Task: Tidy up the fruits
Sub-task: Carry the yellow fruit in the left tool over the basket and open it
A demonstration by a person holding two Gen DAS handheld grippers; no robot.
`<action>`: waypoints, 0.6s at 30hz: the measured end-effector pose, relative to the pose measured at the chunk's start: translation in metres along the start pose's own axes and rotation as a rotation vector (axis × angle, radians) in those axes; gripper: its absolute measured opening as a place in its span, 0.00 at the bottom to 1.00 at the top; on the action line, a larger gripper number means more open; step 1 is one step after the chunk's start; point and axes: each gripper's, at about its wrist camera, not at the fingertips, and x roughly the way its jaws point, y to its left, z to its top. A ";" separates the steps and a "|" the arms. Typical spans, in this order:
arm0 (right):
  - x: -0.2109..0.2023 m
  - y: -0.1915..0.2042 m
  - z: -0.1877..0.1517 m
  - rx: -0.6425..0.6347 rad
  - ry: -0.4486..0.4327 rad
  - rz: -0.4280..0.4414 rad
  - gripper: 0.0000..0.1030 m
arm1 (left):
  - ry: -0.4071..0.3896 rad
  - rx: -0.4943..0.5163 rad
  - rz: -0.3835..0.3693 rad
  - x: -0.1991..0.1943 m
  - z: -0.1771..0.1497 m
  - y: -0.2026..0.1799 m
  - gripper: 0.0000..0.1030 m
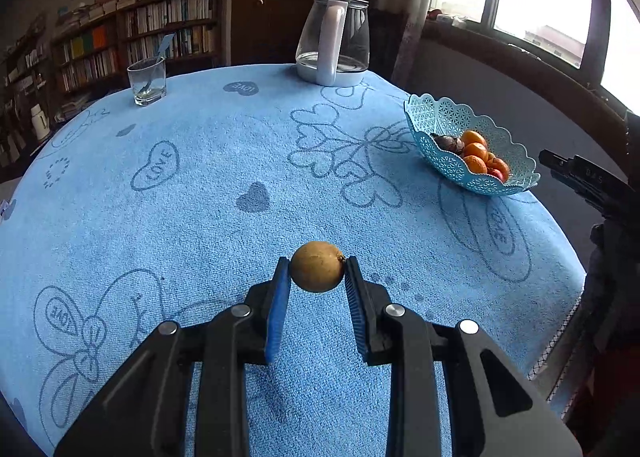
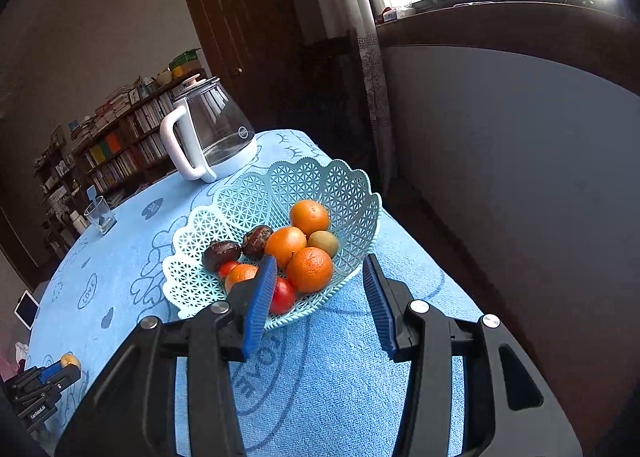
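Hidden or cut off: the right gripper (image 1: 576,173) shows in the left wrist view only as a dark body at the right edge, its fingertips out of frame; the left gripper (image 2: 60,371) shows in the right wrist view as a small shape at the lower left corner, too small to read its pads. A red fruit (image 2: 282,295) in the basket is partly covered by the right gripper's left pad.

Left wrist view only: the brown round fruit (image 1: 317,266) up close, pinched between the two blue ribbed pads above the blue towel cloth (image 1: 200,217); a bookshelf (image 1: 132,37) behind the table.

Right wrist view only: the basket's full contents from above; a white tablet-like thing (image 2: 27,315) at the table's left edge, hard to identify.

Left gripper (image 1: 317,271): clamped on the brown round fruit, both pads pressing its sides.

Drinking glass (image 1: 147,81): stands at the far left of the table, a pale spoon-like stick inside.

Glass kettle (image 1: 334,41): upright at the far edge, white handle toward the camera, seemingly no liquid.

Basket (image 2: 320,185): pale blue lattice, on the cloth at the table's right side; holds oranges (image 2: 310,269), two dark brown fruits (image 2: 222,253), a greenish-brown kiwi-like one (image 2: 323,243) and red ones.

Right gripper (image 2: 320,277): jaws apart, nothing between the pads, hovering just before the basket's near rim.
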 end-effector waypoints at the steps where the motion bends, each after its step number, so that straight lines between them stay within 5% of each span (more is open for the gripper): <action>1: -0.001 -0.001 0.000 0.004 -0.003 -0.001 0.45 | -0.004 0.009 -0.006 0.001 0.004 -0.005 0.27; 18: 0.000 -0.002 -0.002 0.019 -0.010 0.026 0.50 | -0.041 0.115 -0.116 0.056 0.073 -0.087 0.27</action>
